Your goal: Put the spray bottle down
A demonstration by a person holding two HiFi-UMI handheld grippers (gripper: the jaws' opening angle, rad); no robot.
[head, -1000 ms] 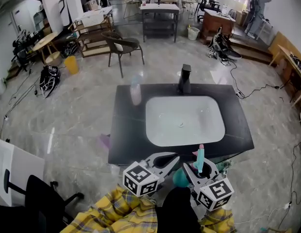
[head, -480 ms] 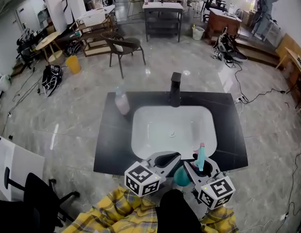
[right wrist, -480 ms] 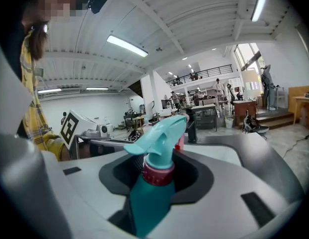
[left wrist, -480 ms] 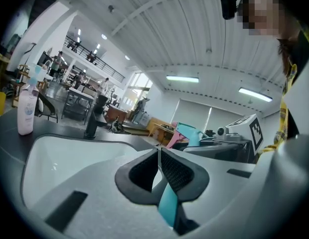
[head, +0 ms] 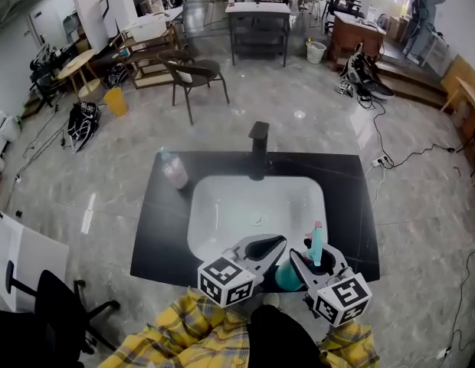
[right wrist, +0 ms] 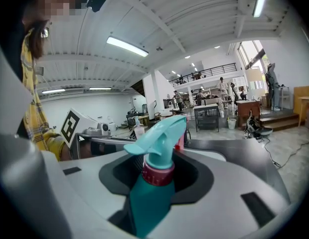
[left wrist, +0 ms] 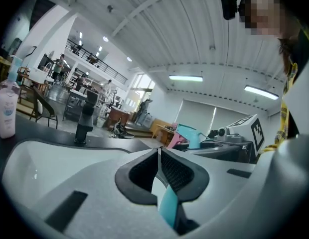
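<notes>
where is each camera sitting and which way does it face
Head view: on the person's head, facing steeply down at the counter and sink; left claw, right claw and plaid sleeves show at bottom.
Left gripper view: on the left claw, facing along its shut jaws toward the faucet; a sleeve shows at right.
Right gripper view: on the right claw, facing along jaws shut on the spray bottle; a sleeve shows at left.
Shared: head and left gripper views both show the faucet.
</notes>
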